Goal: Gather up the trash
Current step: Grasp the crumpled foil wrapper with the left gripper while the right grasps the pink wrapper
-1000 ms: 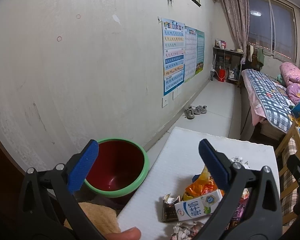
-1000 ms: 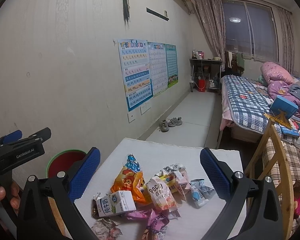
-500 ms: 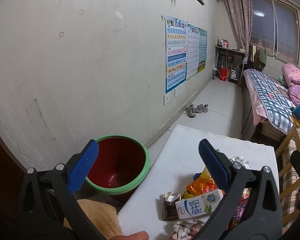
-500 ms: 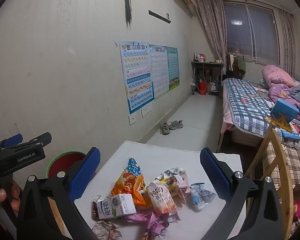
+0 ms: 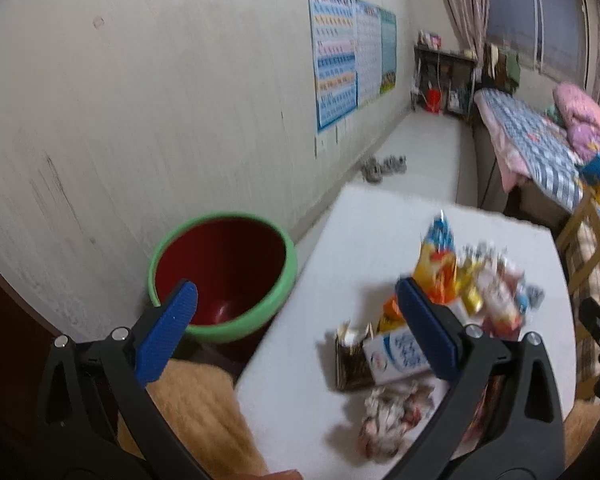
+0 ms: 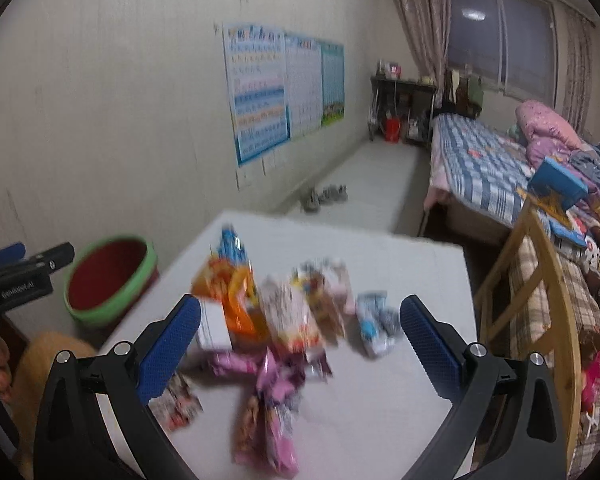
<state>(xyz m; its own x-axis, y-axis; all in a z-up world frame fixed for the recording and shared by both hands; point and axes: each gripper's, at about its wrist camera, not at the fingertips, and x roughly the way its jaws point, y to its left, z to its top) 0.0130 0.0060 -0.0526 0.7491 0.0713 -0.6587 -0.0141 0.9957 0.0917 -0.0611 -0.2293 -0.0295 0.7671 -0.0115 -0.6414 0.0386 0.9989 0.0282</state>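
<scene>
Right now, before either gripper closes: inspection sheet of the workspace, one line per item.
Surface: white table top, far half bare.
Job's things: pile of snack wrappers and a milk carton on the near half, none picked up; red bin with green rim stands beside the table's left edge, looks empty.
Clutter: crumpled wrapper near the front edge.
Grippers: left gripper open, holding nothing; right gripper open above the pile, holding nothing.
Cables: nothing seen.
Surroundings: posters on the wall, shoes on the floor, bed, wooden chair. Both views blurred.
</scene>
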